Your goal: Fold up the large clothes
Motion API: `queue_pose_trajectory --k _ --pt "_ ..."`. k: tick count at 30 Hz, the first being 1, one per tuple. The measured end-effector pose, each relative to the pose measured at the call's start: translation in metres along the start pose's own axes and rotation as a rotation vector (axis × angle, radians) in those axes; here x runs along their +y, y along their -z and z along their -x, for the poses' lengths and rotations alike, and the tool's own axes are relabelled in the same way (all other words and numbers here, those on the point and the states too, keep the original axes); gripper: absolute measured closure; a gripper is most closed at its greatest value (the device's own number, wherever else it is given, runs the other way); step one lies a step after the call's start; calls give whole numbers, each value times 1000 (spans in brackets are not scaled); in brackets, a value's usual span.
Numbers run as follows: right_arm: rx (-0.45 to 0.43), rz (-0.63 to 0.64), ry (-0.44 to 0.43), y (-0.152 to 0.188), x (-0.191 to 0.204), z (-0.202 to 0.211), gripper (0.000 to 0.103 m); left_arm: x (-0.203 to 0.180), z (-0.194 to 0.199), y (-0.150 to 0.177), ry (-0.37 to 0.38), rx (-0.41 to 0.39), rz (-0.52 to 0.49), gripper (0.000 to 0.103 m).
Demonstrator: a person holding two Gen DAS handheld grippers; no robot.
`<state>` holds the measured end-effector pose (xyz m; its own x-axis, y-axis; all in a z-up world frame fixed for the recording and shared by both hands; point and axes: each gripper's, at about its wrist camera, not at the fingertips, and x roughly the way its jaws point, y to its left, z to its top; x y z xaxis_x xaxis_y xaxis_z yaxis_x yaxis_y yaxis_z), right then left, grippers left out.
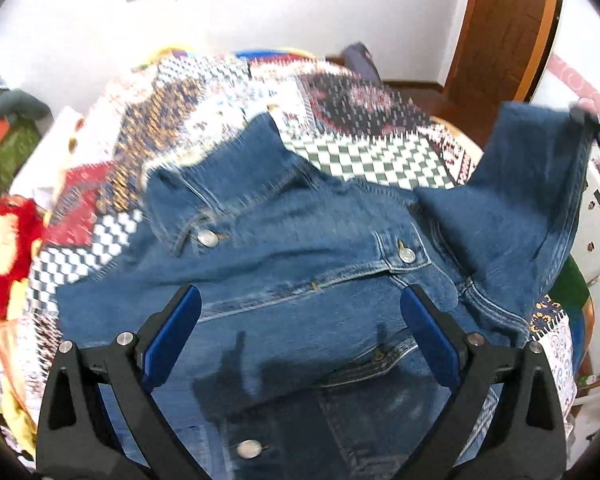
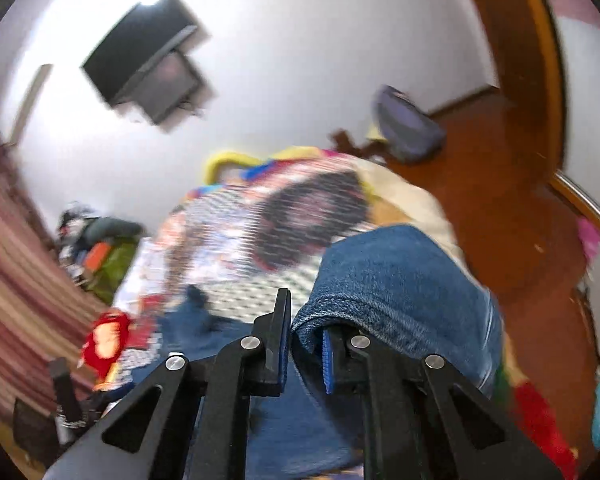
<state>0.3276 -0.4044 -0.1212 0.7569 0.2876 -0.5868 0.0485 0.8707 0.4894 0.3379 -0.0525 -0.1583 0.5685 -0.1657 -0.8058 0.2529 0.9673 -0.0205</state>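
A blue denim jacket (image 1: 300, 264) lies front up on a patchwork quilt (image 1: 220, 96) on the bed, collar to the far side. My left gripper (image 1: 300, 312) is open and empty just above the jacket's chest. My right gripper (image 2: 305, 328) is shut on the jacket's sleeve (image 2: 400, 292), which drapes over its right finger. In the left wrist view that sleeve (image 1: 540, 168) is lifted up at the right edge, held by the right gripper (image 1: 598, 126).
A red and yellow plush toy (image 1: 4, 248) lies at the bed's left side. A wooden door (image 1: 504, 28) and wooden floor are at the right. A dark screen (image 2: 144, 60) hangs on the white wall. A striped curtain (image 2: 16, 280) is at the left.
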Motion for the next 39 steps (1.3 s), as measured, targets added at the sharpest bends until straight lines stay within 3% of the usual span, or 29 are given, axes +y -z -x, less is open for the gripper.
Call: queue_pose_trajectory --k 6,10,15,19,26,28,32,35,39 --pt "10 90 -160 -16 101 -16 93 27 41 8 -35 -99 23 2" --pt "56 170 -222 -11 171 -42 93 52 62 20 -59 -136 65 2" --pt "233 232 -285 32 244 -103 93 94 87 48 -108 -152 141 2" --pt "443 258 -287 97 281 -167 93 130 100 75 -176 -137 194 2" --pt "691 380 -216 198 283 -218 92 175 103 117 -189 -98 319 2" --pt "729 396 -196 207 280 -220 92 177 99 121 -191 -82 328 2" --pt "913 515 -128 231 281 -222 92 174 93 126 -181 -65 326 2" --pt "904 609 -133 241 279 -201 92 165 89 121 -177 -66 297 2" --pt "916 559 -194 231 269 -177 92 147 84 106 -156 -65 250 2"
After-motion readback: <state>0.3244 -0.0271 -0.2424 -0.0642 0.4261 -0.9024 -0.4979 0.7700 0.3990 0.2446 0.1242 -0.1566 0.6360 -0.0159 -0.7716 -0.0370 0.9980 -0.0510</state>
